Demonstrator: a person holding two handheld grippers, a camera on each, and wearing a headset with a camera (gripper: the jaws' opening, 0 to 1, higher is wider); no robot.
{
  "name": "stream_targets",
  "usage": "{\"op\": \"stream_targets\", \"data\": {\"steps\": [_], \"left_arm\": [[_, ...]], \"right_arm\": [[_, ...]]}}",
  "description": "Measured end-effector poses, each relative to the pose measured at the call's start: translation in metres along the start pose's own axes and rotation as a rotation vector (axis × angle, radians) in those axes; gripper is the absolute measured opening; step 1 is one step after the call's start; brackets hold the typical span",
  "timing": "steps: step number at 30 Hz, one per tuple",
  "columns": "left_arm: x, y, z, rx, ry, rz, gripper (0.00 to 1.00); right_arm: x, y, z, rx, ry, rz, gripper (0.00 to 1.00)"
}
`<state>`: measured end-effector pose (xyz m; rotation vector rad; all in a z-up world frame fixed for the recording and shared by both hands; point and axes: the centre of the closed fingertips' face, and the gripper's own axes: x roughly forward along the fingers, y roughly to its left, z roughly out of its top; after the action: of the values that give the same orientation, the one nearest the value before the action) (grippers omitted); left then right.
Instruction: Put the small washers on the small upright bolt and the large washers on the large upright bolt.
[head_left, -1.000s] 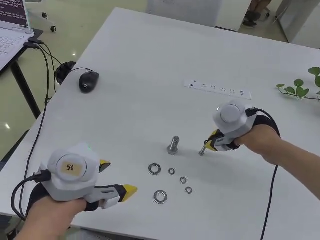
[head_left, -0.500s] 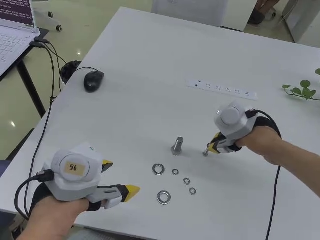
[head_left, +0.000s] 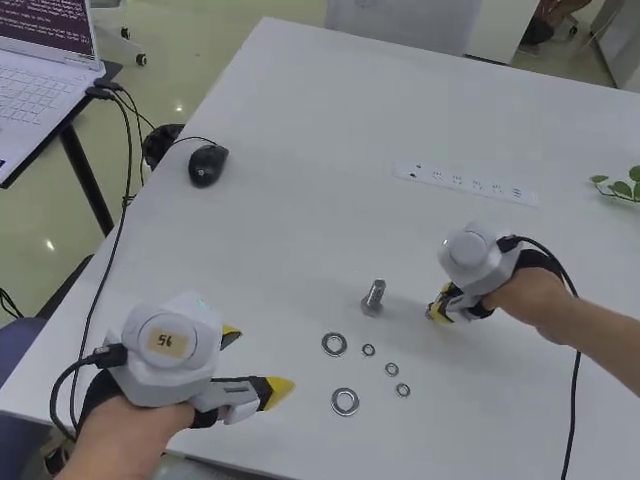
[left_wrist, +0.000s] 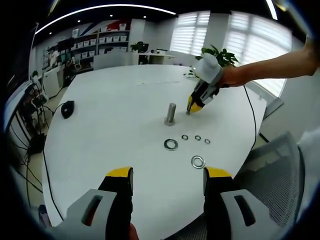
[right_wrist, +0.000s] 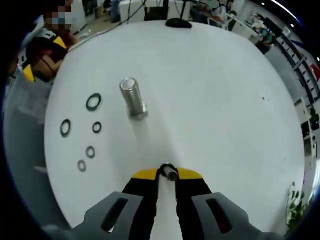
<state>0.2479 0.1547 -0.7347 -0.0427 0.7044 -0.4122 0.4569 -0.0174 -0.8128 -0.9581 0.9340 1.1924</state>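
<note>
Left hand-held gripper (head_left: 258, 359) jaws apart; right hand-held gripper (head_left: 438, 312) tight on small bolt (right_wrist: 171, 174).

Lg bolt (head_left: 373, 297) upright, sm bolt (right_wrist: 171, 174) in right gripper (head_left: 440, 311), 5 washers (head_left: 334, 345) flat.

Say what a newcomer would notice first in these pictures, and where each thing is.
A large bolt stands upright on the white table, with five loose washers lying flat in front of it, two large and three small. To its right, the right gripper is shut on a small bolt at the tabletop. The left gripper hangs open near the front edge.
</note>
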Motion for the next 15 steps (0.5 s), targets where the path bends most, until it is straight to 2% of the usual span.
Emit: {"op": "stream_targets", "data": {"steps": [9,15], "left_arm": [[0.0000,0.0019,0.0023,-0.003,0.000,0.005,0.56],[0.0033,-0.0009,0.0061,0.001,-0.005,0.000,0.56]], "right_arm": [[0.0081,0.0003,-0.0031,0.009,0.009,0.014,0.14],[0.0008,0.0000,-0.0035,0.025,-0.012,0.012,0.17]]}}
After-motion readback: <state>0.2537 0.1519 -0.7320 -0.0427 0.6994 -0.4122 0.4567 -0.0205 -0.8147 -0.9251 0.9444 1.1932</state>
